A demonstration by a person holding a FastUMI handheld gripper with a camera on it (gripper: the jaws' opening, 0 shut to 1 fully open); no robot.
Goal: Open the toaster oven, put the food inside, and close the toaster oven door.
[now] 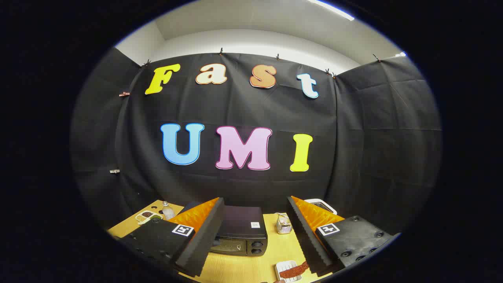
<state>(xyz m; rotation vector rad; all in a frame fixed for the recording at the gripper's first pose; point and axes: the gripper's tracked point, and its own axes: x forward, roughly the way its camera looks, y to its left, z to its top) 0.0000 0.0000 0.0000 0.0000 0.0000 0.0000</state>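
Fingers of the gripper (255, 214) stand spread wide apart with nothing between them, raised well above the yellow table (239, 269). The toaster oven (239, 232), a dark box with two knobs at its front right, sits on that table beyond and below the fingers, partly hidden behind the left one; its door appears shut, though the front is seen at a steep angle. By that reading the task stands at its very start: the door is not yet open and the food is not yet moved. The next move likely calls for bringing the gripper down to the top edge of the door to pull it forward and down.

The food, a reddish-brown strip (294, 270), lies across a small white ridged tray (283, 267) on the near side of the table, just beside the right finger. A small wire basket (283, 225) stands to the right of the oven; its contents are too small to tell. Off to the left, a divided dish (147, 216) holds brownish and pale bits in its compartments, with a small bottle (167, 211) just beside it.
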